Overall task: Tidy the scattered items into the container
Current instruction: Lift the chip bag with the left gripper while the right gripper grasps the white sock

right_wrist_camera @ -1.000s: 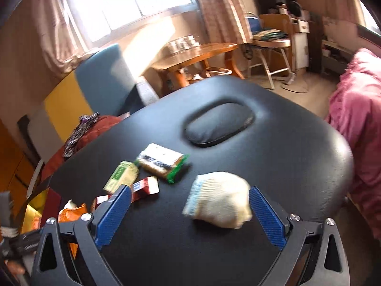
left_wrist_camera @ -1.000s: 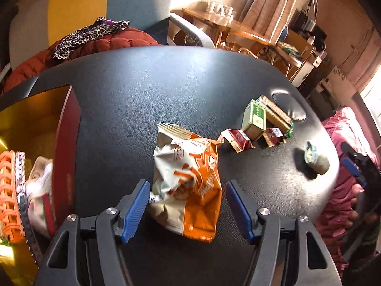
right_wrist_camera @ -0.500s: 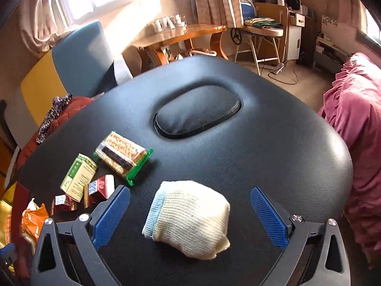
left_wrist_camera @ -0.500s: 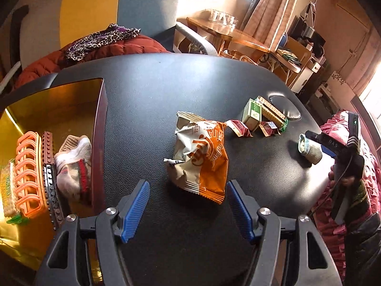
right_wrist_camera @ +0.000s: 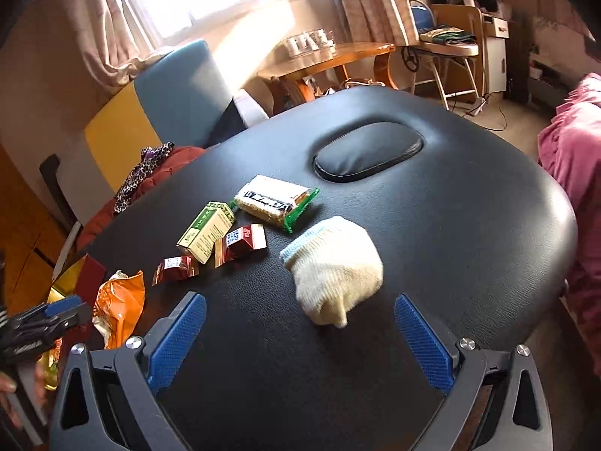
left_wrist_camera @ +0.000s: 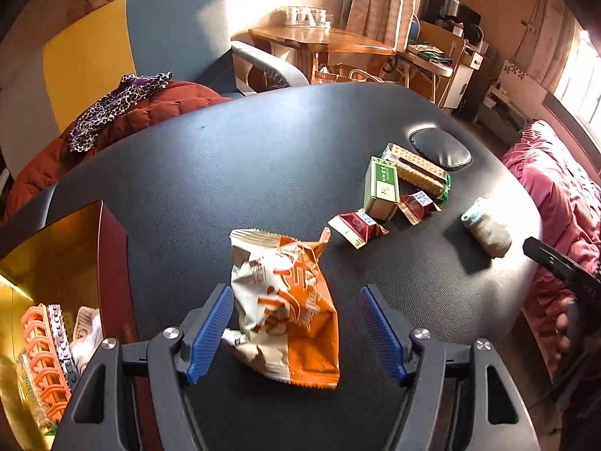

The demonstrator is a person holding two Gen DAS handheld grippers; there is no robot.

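An orange and white snack bag (left_wrist_camera: 285, 312) lies crumpled on the black padded table (left_wrist_camera: 233, 158). My left gripper (left_wrist_camera: 296, 293) straddles it with its jaws opening, and the blue pads do not press on the bag. A rolled cream sock (right_wrist_camera: 334, 267) with a pale blue cuff lies just ahead of my right gripper (right_wrist_camera: 300, 300), which is open and holds nothing. The red and gold box (left_wrist_camera: 112, 263) stands at the table's left end. It holds an orange plastic piece (left_wrist_camera: 41, 360) and a white sock.
Between the bag and the sock lie a green carton (right_wrist_camera: 206, 233), a biscuit pack (right_wrist_camera: 274, 203) and two red sachets (right_wrist_camera: 244, 242). An oval cushion (right_wrist_camera: 368, 154) is set into the table top. A red jacket (left_wrist_camera: 124, 120) lies on a chair beyond the far edge. Pink bedding (right_wrist_camera: 574, 158) borders the right.
The left gripper drew back from the snack bag, then came in over it again with its jaws a little wider. The sock now sits farther ahead of the right gripper's pads.
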